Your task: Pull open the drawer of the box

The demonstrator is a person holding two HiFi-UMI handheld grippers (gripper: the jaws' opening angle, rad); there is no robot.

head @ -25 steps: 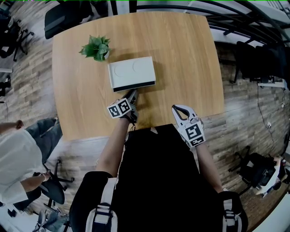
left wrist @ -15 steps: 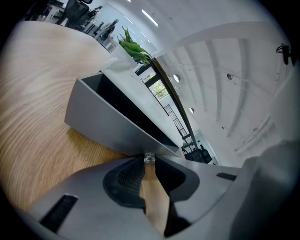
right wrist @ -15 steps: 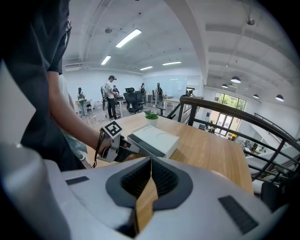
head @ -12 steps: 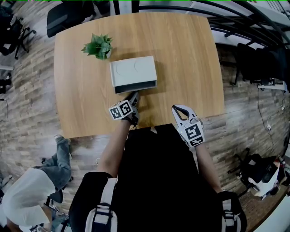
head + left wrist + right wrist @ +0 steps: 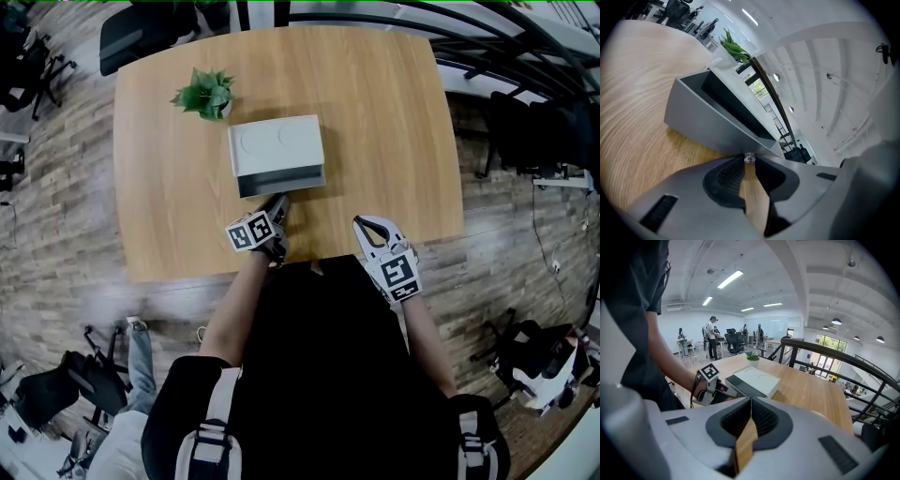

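Observation:
A white box (image 5: 277, 146) lies in the middle of the wooden table (image 5: 384, 122). Its dark grey drawer (image 5: 282, 181) sticks out a little from the near side. My left gripper (image 5: 278, 201) reaches that drawer front from the near side. In the left gripper view the left gripper (image 5: 749, 158) is shut on a small clear knob (image 5: 749, 157) on the grey drawer (image 5: 708, 119), whose hollow inside shows. My right gripper (image 5: 374, 226) hovers at the table's front edge, apart from the box. Seen in its own view, the right gripper (image 5: 751, 401) is shut on nothing, and the box (image 5: 757, 379) lies ahead.
A small green potted plant (image 5: 204, 96) stands left of and behind the box, also as the plant (image 5: 733, 47). Black office chairs (image 5: 525, 127) stand right of the table, and a dark railing (image 5: 825, 350) runs past its far side.
The drawer's dark strip looks slightly wider, with my left gripper a touch nearer to me. A person on the floor at the left has moved out of view. The right gripper stayed put.

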